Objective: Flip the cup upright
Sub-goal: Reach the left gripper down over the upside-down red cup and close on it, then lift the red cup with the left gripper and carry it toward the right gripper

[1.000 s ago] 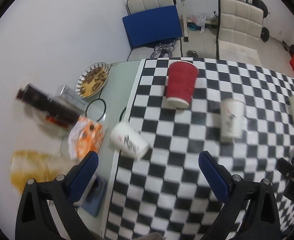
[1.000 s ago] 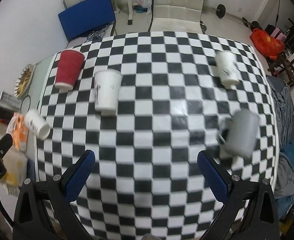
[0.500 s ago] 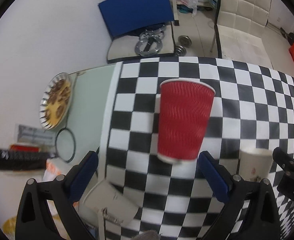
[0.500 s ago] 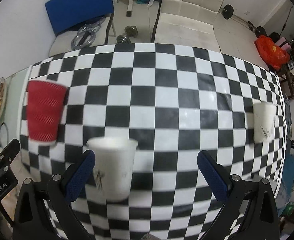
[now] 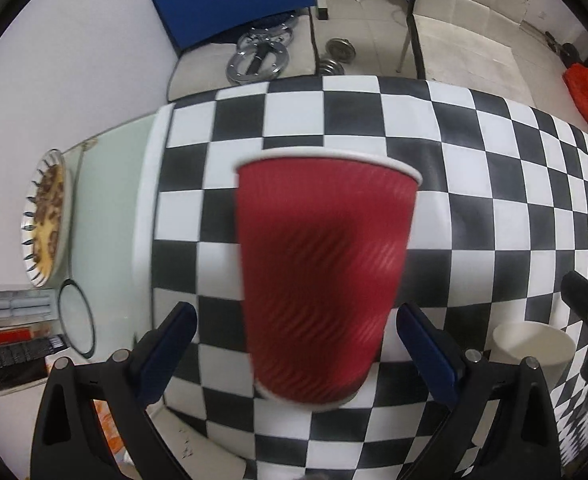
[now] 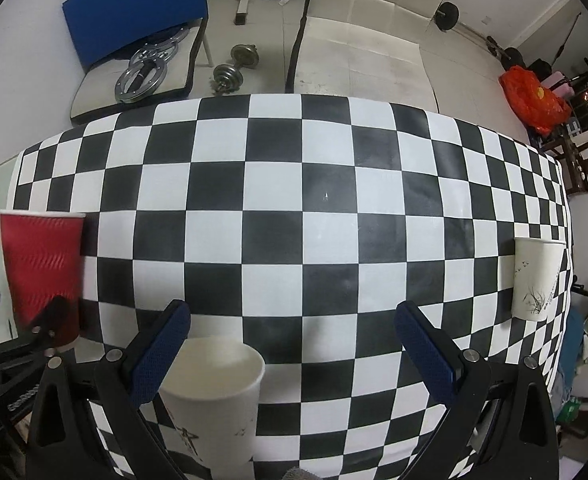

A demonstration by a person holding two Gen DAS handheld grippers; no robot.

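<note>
The left gripper (image 5: 294, 344) is spread wide, its 2 blue-padded fingers (image 5: 170, 344) standing on either side of the red cup (image 5: 317, 280) without touching it. The red cup stands between them and just ahead, on the checkered tablecloth (image 5: 473, 200); its wide white rim is the end farther from the gripper and its narrow end is the nearer one. Whether it stands mouth up or mouth down cannot be told from these views. To the right of the left gripper, close beside its right finger, sits a white paper cup (image 5: 533, 344).

The right gripper (image 6: 294, 344) is also spread and holds nothing. That same white paper cup (image 6: 218, 400) sits just inside its left finger, close to the pad, with its open mouth facing up. The red cup (image 6: 42, 268) appears well off to the left of the right gripper. Far to the right, another white cup (image 6: 535, 276) with a plant print stands near the cloth's edge.
</note>
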